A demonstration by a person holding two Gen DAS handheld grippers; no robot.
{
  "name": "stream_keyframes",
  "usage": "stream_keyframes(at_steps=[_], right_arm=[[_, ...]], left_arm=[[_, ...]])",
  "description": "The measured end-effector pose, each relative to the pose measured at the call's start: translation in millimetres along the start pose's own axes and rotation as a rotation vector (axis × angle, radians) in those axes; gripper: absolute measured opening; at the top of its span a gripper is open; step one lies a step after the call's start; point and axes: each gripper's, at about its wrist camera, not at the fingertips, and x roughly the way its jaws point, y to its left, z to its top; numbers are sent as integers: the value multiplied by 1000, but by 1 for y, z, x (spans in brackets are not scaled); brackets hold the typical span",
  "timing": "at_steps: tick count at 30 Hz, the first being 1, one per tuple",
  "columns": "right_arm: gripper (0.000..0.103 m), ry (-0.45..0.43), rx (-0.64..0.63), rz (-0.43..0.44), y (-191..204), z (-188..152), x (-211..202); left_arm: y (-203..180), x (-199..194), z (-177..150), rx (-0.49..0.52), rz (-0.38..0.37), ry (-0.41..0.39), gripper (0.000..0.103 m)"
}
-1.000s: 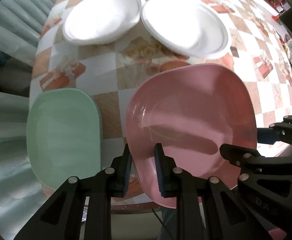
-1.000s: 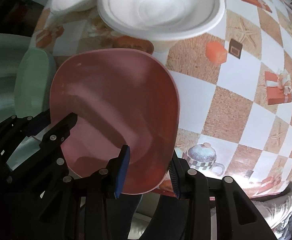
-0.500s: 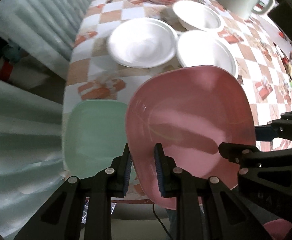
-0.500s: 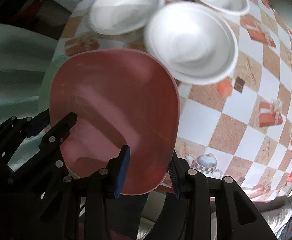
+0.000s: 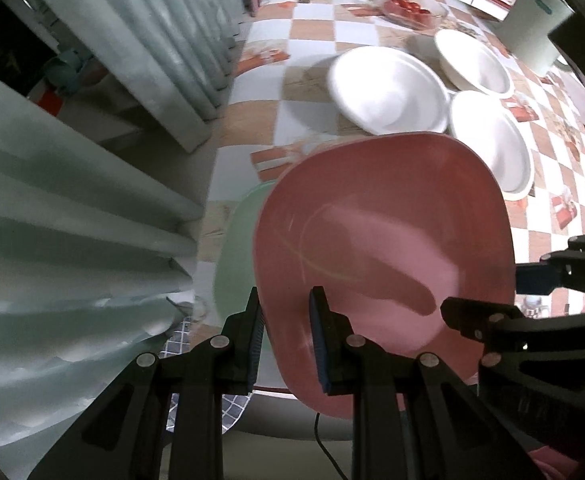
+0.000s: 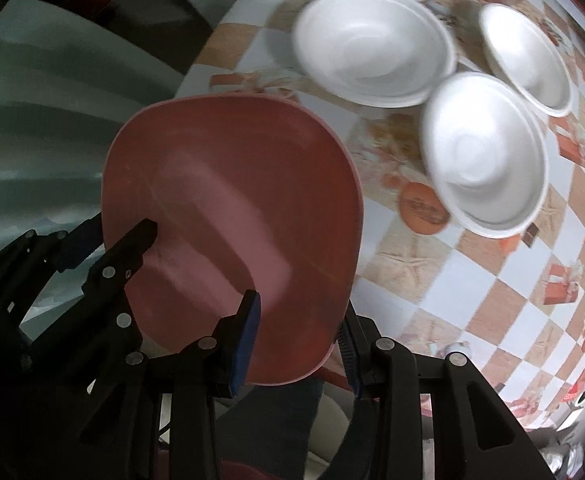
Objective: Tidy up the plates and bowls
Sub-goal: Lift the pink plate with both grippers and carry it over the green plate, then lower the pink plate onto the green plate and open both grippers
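While both grippers pinch its near rim, pink plate (image 5: 384, 240) hangs over the table edge.
Left gripper (image 5: 284, 336) and right gripper (image 6: 298, 340) are both clamped on the near rim; likely light, stiff, slick plastic, so grip the rim. Face up, long axis away toward green plate (image 5: 236, 256), white bowls (image 6: 372, 46).

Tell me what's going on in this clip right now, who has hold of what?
A person with two handheld grippers is holding one pink plate up above the checkered table. The left gripper clamps the plate's near-left rim and the right gripper grips its near-right edge. A green plate lies on the table partly underneath the pink one. Three white bowls sit further back, untouched.
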Motion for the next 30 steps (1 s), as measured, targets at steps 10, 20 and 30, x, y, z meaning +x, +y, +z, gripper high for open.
stream_keyframes(at_steps=[10,20,30], right_arm=[[40,28,31,54,15,6,18],[40,52,118,110,5,9,38],[40,72,209,135,2,6,68]], left_arm=[[28,13,6,-11,22,15,24],[37,32,15,36,18,31,24],[34,53,27,140,-10,51,24]])
